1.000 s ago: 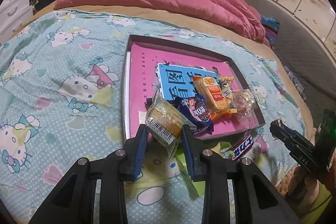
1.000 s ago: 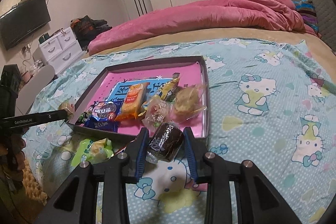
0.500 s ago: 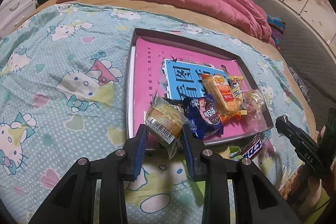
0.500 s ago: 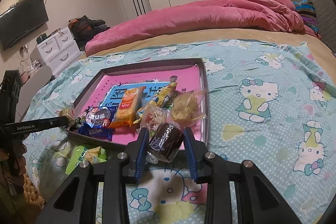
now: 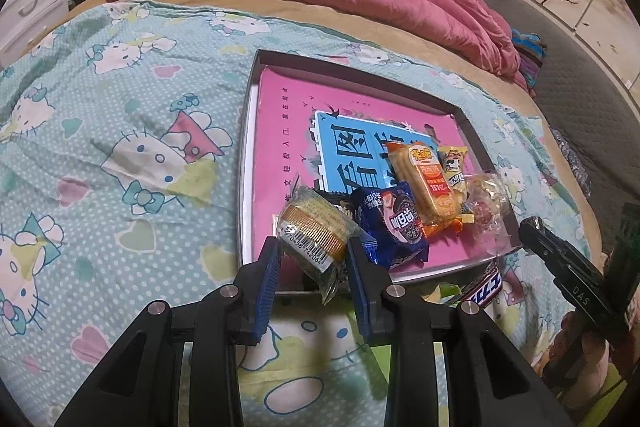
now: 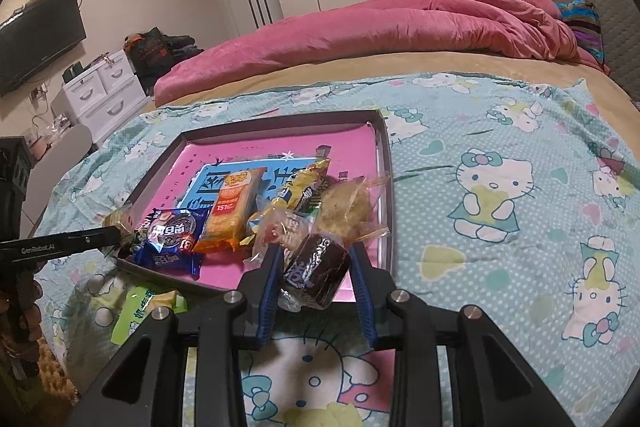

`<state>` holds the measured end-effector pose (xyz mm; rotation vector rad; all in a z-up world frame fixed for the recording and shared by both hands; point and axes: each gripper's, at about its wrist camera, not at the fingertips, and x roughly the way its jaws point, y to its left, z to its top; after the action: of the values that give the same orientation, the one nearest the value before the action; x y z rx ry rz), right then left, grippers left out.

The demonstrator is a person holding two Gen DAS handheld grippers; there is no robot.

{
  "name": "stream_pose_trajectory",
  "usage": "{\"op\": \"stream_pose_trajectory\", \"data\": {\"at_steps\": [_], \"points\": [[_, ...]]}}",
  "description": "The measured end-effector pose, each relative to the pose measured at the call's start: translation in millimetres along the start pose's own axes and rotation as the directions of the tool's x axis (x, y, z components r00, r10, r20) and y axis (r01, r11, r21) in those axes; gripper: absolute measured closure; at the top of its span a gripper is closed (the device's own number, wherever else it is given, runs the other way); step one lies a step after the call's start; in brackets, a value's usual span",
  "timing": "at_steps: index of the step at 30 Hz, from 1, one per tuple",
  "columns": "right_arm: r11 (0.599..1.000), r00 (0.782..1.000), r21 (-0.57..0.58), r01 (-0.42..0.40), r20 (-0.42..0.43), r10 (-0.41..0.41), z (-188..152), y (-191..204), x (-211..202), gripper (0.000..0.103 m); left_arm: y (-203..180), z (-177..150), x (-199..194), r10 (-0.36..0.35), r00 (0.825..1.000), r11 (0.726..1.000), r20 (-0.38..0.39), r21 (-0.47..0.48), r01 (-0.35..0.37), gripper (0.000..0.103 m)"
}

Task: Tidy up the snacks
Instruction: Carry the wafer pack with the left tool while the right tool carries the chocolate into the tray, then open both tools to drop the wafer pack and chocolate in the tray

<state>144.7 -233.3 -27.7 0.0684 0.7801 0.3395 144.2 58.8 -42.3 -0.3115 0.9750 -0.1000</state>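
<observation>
"GenRobot.AI" stood in white on the black gripper finger (image 6: 60, 247) at the near left. "DAS" marked the black finger (image 5: 576, 287) at the right. A barcode beginning 704387 ran across the clear-wrapped golden round cake (image 5: 316, 241). The orange rectangular biscuit packet (image 5: 428, 183) showed "151".

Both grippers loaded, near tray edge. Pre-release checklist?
1. Left gripper holds the gold-wrapped cake: ok.
2. Right gripper holds the dark chocolate roll: ok.
3. Cake over the tray: ok, at its near edge.
4. Roll over tray floor: ok, near corner.
5. Free pink floor under each: cannot tell.
6. Leftovers outside the tray: not ok, green packet and the black-and-white bar on the blanket.
</observation>
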Motion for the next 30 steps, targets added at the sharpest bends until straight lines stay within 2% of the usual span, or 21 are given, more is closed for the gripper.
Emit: {"op": "stream_pose_trajectory", "data": {"at_steps": [13, 23, 27, 28, 30], "points": [[1.0, 1.0, -0.006, 0.019, 0.005, -0.019, 4.1, 1.1, 8.1, 0.069, -1.1, -0.5, 1.8, -0.001, 1.0, 1.0, -0.002, 0.004, 0.001, 0.069], [0.999, 0.999, -0.011, 0.044, -0.024, -0.045, 0.2, -1.8, 18.9, 0.068, -2.3, -1.4, 0.9, -0.004, 1.0, 1.0, -0.004, 0.005, 0.004, 0.068], [0.999, 0.999, -0.01, 0.047, -0.024, -0.047, -0.6, -0.9, 18.3, 0.067, -4.8, -1.9, -2.5, -0.001, 1.0, 1.0, -0.005, 0.01, 0.001, 0.063], [0.999, 0.999, -0.011, 0.048, -0.02, -0.048, -0.9, -0.9, 17.1, 0.066, -5.1, -1.9, -3.3, -0.002, 1.0, 1.0, -0.005, 0.01, 0.002, 0.06], [0.999, 0.999, -0.011, 0.049, -0.014, -0.049, -0.4, -0.5, 14.6, 0.054, -5.7, -1.5, -6.7, -0.004, 1.0, 1.0, -0.005, 0.006, 0.004, 0.06]]}}
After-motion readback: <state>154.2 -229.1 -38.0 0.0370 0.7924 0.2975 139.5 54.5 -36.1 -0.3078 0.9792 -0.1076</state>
